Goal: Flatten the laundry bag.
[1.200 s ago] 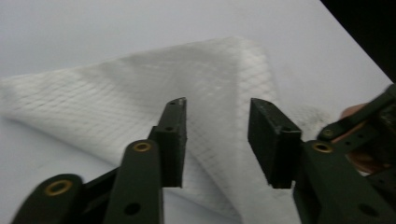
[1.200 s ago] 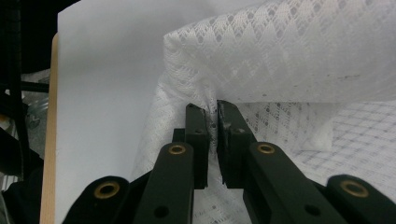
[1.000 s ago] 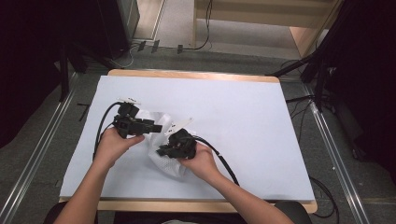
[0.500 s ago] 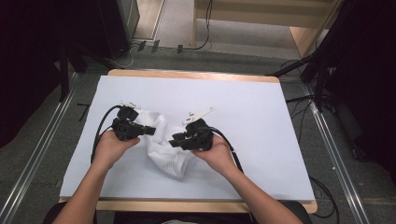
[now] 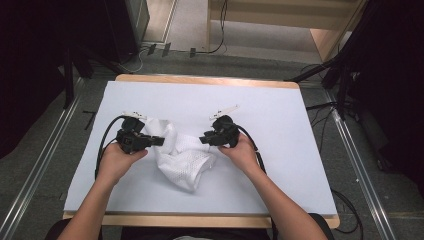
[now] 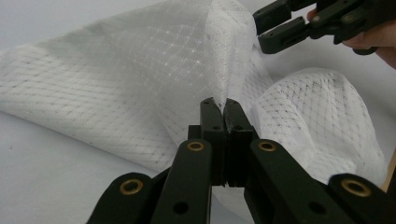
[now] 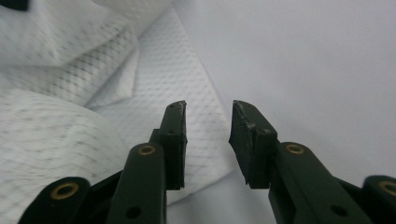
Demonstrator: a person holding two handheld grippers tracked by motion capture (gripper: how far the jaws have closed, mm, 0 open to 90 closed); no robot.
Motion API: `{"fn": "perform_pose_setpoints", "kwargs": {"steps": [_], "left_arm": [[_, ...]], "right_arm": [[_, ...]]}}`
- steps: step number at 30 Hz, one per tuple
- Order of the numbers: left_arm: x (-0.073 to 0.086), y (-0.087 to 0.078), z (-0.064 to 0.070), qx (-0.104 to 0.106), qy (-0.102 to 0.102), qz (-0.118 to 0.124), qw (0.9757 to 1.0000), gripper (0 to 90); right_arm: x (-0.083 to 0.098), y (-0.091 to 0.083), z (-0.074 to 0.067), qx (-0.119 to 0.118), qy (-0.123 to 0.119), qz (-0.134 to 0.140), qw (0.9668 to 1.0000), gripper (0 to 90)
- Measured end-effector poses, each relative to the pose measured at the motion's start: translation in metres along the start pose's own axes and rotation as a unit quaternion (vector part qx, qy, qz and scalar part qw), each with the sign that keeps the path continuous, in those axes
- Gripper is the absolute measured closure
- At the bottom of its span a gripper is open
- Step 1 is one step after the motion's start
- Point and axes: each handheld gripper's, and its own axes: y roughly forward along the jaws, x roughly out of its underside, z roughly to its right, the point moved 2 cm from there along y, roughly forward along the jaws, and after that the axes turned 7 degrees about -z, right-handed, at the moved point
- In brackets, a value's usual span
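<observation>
Centrally on the table (image 5: 300, 165), the mesh cloth (image 5: 186, 155) is pinched by the closed left gripper (image 5: 159, 141), while the right gripper (image 5: 204, 139), jaws just opening, apparently grips nothing.

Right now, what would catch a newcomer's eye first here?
The crumpled white mesh cloth at the middle of the white table. The left hand-held gripper is clamped on a fold of it, while the right hand-held gripper, its jaws just opening with nothing between them, sits at the cloth's right edge.
</observation>
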Motion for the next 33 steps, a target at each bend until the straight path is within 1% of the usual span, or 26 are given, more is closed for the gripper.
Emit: {"fn": "perform_pose_setpoints", "kwargs": {"steps": [2,5,6,7,8,9,10,11,12,15,18,19,23,24,26,33], "left_arm": [[0.000,0.000,-0.001,-0.001,0.000,0.003,1.0000,90.0],[0.000,0.000,-0.001,-0.001,0.001,0.004,1.0000,90.0],[0.000,0.000,-0.001,-0.001,0.003,0.005,1.0000,90.0],[0.000,0.000,-0.001,-0.003,0.005,0.006,1.0000,90.0],[0.000,-0.001,-0.001,-0.002,0.006,0.007,1.0000,90.0],[-0.001,-0.001,-0.001,-0.003,0.007,0.007,0.9999,90.0],[-0.001,-0.001,-0.001,-0.003,0.007,0.007,0.9999,90.0],[-0.001,-0.002,-0.001,-0.004,0.005,0.013,0.9999,90.0],[-0.001,-0.003,-0.002,-0.007,0.005,0.016,0.9998,90.0],[-0.001,-0.007,-0.004,-0.010,0.003,0.027,0.9996,90.0],[-0.001,-0.013,-0.009,-0.007,-0.003,0.042,0.9991,90.0],[-0.001,-0.014,-0.011,-0.006,-0.006,0.046,0.9989,90.0],[-0.001,-0.018,-0.018,-0.002,-0.016,0.058,0.9982,90.0],[-0.001,-0.018,-0.020,-0.001,-0.018,0.059,0.9981,90.0],[-0.001,-0.017,-0.023,-0.005,-0.023,0.061,0.9979,90.0],[-0.003,-0.009,-0.036,-0.002,-0.038,0.055,0.9977,90.0]], "right_arm": [[0.002,0.006,0.005,0.011,-0.001,-0.009,0.9999,63.2],[0.005,0.014,0.009,0.022,0.009,-0.026,0.9994,62.3],[0.006,0.016,0.010,0.022,0.009,-0.028,0.9993,62.8],[0.007,0.016,0.010,0.024,0.010,-0.021,0.9994,64.2],[0.007,0.016,0.009,0.030,0.007,-0.022,0.9993,67.1],[0.007,0.016,0.007,0.038,0.006,-0.026,0.9989,72.3],[0.007,0.016,0.005,0.043,-0.001,-0.031,0.9986,80.8],[0.007,0.017,0.004,0.041,-0.007,-0.034,0.9986,83.6],[0.007,0.017,0.003,0.039,-0.007,-0.036,0.9986,88.8],[0.006,0.014,0.001,0.030,-0.004,-0.043,0.9986,89.7],[0.006,0.003,0.007,0.032,0.000,-0.029,0.9991,89.9],[0.006,-0.002,0.009,0.033,0.007,-0.024,0.9991,89.9],[0.009,-0.022,0.020,0.041,0.020,-0.002,0.9989,90.0],[0.010,-0.026,0.022,0.043,0.025,0.002,0.9988,90.0],[0.013,-0.035,0.027,0.047,0.030,0.010,0.9984,90.0],[0.024,-0.061,0.039,0.062,0.049,0.034,0.9963,90.0]]}}
